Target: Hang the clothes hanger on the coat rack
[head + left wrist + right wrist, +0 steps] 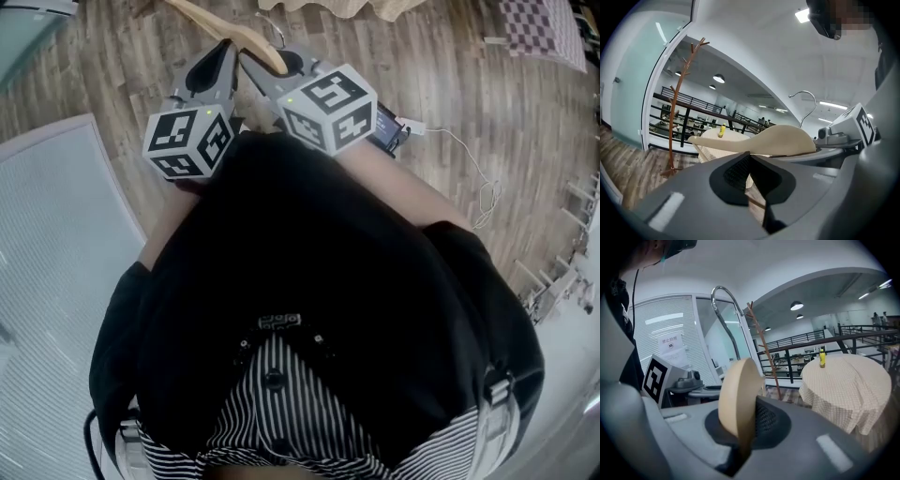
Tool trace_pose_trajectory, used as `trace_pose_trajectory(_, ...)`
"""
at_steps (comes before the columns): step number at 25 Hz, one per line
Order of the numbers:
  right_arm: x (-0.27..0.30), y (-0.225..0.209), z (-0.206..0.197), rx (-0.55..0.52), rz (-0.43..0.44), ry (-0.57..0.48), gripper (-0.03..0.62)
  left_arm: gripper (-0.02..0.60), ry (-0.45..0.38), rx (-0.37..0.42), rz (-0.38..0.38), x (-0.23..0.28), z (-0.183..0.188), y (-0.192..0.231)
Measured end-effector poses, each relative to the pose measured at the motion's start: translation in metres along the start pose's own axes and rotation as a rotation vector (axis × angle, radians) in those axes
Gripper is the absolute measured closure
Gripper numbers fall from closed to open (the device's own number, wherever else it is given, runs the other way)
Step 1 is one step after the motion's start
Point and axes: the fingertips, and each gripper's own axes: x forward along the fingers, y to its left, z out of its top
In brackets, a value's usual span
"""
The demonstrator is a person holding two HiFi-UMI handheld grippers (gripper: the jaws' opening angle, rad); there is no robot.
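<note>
Hanger [735, 394] sits clamped in both my left gripper [750, 157] and right gripper [757, 416], not yet hung, with the coat rack [671, 136] well ahead.

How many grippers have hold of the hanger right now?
2. The left gripper is shut on the hanger. The right gripper, close beside it, is shut on the same hanger below its hook.

Bare wood-plank floor [628, 166] lies open at lower left before the thin brown branch-shaped coat rack [677, 103]; a round table in cream checked cloth [710, 157] crowds its right; black metal railing [686, 124] closes behind.
</note>
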Motion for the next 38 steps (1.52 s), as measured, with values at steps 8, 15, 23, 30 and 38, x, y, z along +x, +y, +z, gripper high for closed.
trace_pose_trajectory(8, 0.069, 0.021, 0.008, 0.016, 0.016, 0.055, 0.592, 0.584, 0.009, -0.032, 0.014, -0.015, 0.008, 0.071)
trace_pose_trajectory(15, 0.116, 0.048, 0.024, -0.016, 0.068, 0.058, 0.592, 0.584, -0.042, -0.057, 0.111, -0.043, 0.023, 0.131)
trace_pose_trajectory(23, 0.160, 0.077, 0.024, -0.054, 0.161, 0.073, 0.592, 0.584, -0.059, -0.068, 0.200, -0.072, 0.019, 0.175)
trace_pose_trajectory(30, 0.185, 0.079, 0.031, -0.081, 0.259, 0.074, 0.592, 0.584, -0.063, -0.064, 0.260, -0.066, 0.017, 0.195)
trace_pose_trajectory(38, 0.226, 0.031, 0.088, -0.102, 0.316, 0.057, 0.592, 0.584, -0.107, -0.041, 0.336, -0.019, 0.072, 0.237)
